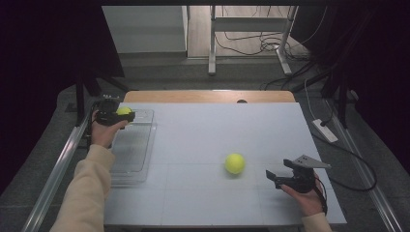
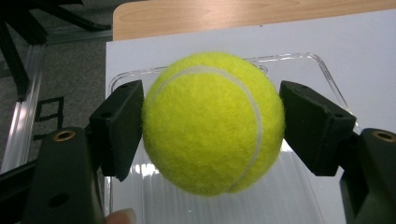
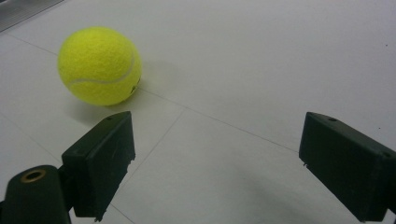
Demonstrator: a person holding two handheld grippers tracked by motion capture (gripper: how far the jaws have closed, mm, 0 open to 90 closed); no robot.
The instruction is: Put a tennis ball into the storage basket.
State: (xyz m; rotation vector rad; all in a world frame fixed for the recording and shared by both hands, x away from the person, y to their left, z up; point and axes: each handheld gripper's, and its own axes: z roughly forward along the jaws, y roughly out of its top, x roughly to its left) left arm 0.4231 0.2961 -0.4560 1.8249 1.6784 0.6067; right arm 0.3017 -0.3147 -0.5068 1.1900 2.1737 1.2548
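The left tongs [image 2: 212, 126] clamp a tennis ball [image 2: 212, 123] above the clear tray [image 1: 135, 145] at the desk's left edge. The right tongs [image 3: 215, 168] gape empty, a second ball [image 3: 99, 65] resting on the desk [image 1: 217, 130] just beyond them.

Tabletop [image 1: 208, 130]: white sheet over wood, wood strip showing at far edge. Clear plastic tray [image 1: 133, 159] lies on left side, near edge. 1 yellow tennis ball [image 1: 234, 163] rests on bare surface, right of centre, well apart from tray.

No legible text, label or number on anything
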